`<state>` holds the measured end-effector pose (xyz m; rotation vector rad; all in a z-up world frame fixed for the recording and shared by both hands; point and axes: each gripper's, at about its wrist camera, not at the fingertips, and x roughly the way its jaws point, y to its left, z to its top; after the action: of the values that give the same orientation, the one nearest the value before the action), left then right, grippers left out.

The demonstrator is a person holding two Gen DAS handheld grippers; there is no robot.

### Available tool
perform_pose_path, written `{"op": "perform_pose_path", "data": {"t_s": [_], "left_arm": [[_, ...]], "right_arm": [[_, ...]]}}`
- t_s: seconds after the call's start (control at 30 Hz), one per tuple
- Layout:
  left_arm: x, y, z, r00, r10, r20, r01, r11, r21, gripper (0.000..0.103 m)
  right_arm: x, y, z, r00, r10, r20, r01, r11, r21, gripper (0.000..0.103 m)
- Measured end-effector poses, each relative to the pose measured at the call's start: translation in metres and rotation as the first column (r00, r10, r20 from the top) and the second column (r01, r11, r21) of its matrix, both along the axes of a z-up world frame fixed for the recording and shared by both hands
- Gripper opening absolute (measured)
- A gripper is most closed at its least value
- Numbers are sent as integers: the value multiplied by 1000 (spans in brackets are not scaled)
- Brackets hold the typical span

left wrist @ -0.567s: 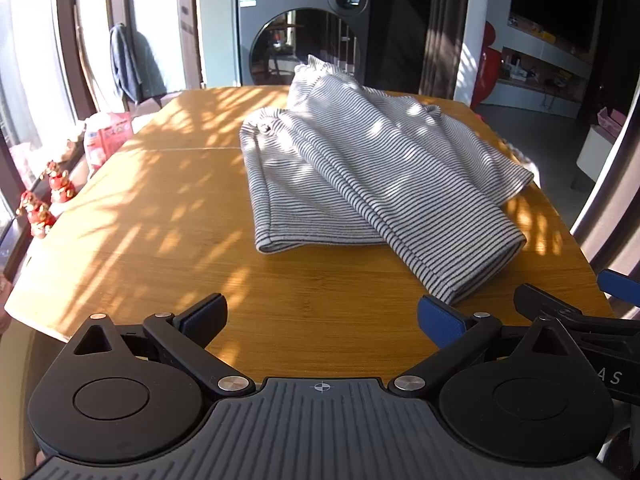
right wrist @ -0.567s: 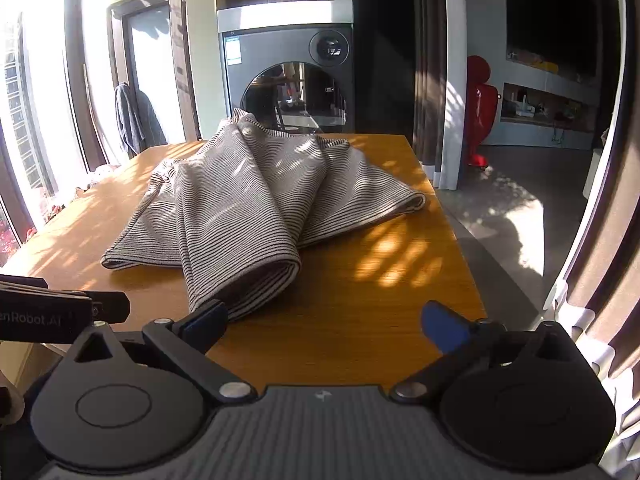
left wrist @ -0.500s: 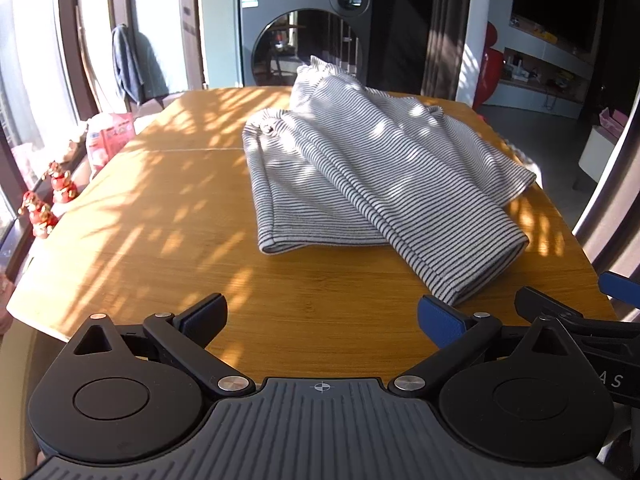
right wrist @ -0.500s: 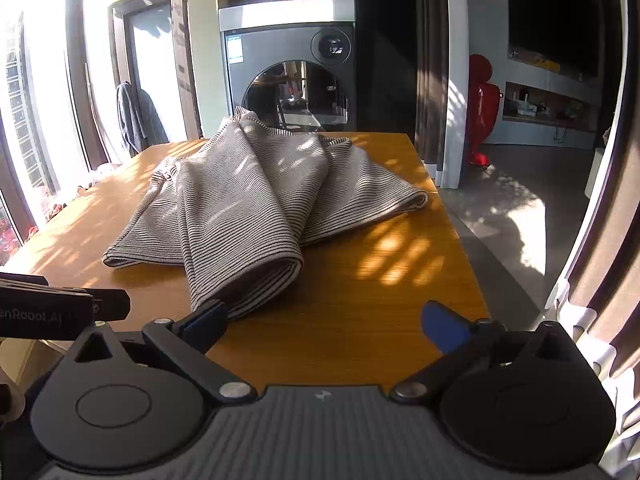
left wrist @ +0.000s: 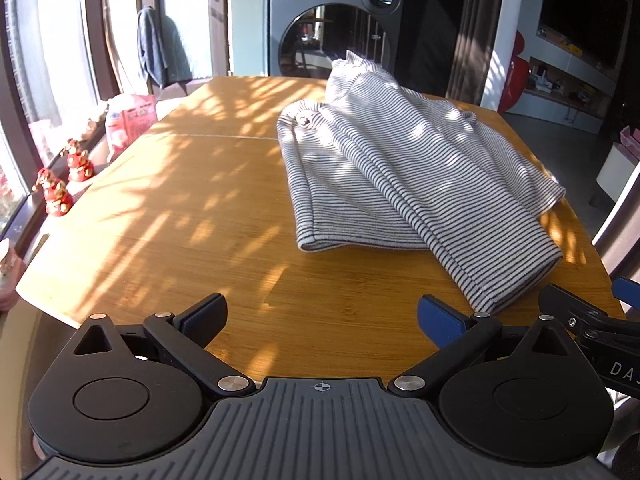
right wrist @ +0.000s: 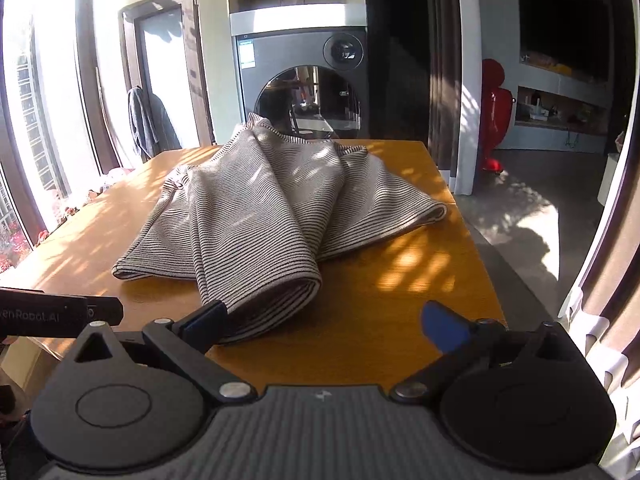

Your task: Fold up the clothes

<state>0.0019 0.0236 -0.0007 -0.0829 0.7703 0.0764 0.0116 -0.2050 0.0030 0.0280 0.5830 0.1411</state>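
On the sunlit worktop (left wrist: 168, 216) the striped garment (left wrist: 404, 184) lies loosely bunched, so both spread, empty hand-held grippers, left (left wrist: 322, 314) and right (right wrist: 326, 320), risk pinching several layers together

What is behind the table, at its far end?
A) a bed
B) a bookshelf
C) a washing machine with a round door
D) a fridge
C: past the far edge of the table and the striped cloth stands a grey washing machine with a round glass door.
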Motion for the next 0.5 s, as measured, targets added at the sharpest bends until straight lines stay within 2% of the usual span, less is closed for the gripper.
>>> {"op": "perform_pose_path", "data": {"t_s": [0.17,0.5], "left_arm": [[3,-4,4,1000,-2,3,2,1000,11,103],[5,-7,0,1000,-6,-19,7,1000,10,103]], "right_arm": [[-9,-3,0,1000,-11,19,11,1000,21,103],[-4,-3,4,1000,-19,0,19,1000,-13,103]]}}
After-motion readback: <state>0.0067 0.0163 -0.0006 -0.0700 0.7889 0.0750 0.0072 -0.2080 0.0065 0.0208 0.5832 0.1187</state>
